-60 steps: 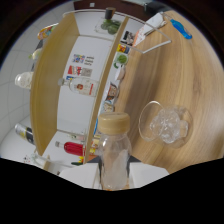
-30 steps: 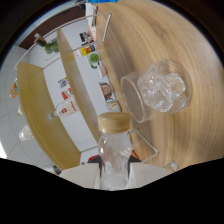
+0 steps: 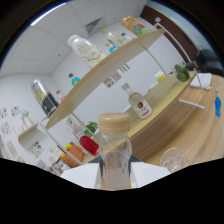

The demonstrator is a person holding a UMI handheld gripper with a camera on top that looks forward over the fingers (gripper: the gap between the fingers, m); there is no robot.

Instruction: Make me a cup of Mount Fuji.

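gripper view: the clear bottle (image 3: 115,152) with its tan cap sits pinched between the gripper (image 3: 115,181) fingers, and the view has swung up since a moment ago, so the ice-filled glass (image 3: 173,160) now lies low beside the bottle rather than above it. that suggests the pour is over or paused. beyond the bottle stand a wooden shelf (image 3: 107,70) and a small labelled flask (image 3: 139,106); nothing blocks the glass.
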